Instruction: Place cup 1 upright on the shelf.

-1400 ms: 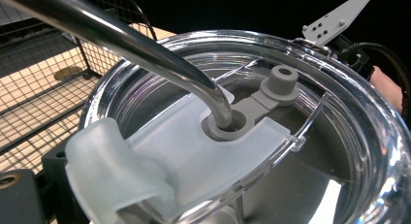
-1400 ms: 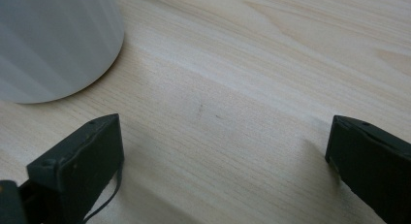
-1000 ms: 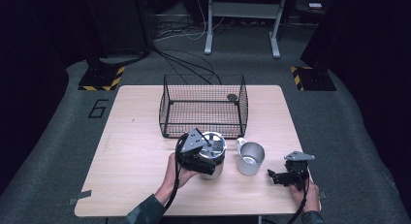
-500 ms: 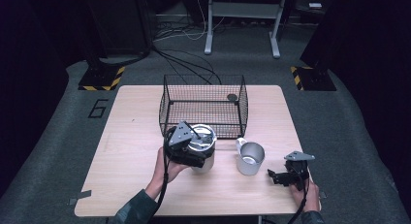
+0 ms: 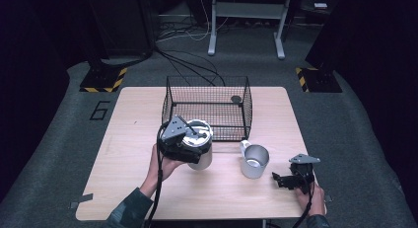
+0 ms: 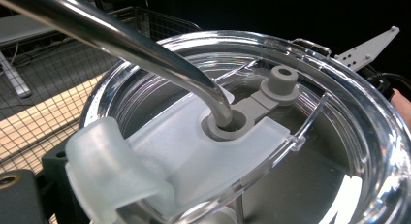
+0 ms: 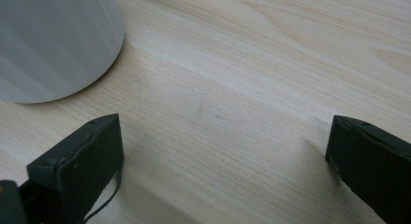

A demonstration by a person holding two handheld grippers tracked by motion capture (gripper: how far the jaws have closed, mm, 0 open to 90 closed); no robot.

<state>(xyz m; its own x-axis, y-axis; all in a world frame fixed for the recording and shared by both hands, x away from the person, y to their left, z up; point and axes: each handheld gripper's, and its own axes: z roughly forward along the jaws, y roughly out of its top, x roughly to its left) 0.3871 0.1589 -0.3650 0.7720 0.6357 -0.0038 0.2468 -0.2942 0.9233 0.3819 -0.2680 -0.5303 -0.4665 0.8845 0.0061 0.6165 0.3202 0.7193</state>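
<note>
Clear lid (image 6: 252, 132) and metal straw (image 6: 121, 44) seen close in left gripper view, steel tumbler (image 5: 198, 150) clamped by left gripper (image 5: 183, 141), right gripper (image 5: 291, 178) spread wide near mug (image 5: 255, 161).

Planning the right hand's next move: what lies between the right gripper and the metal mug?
Only bare wood. In the right gripper view, tabletop runs from the right gripper, jaws apart, to the metal mug.
</note>
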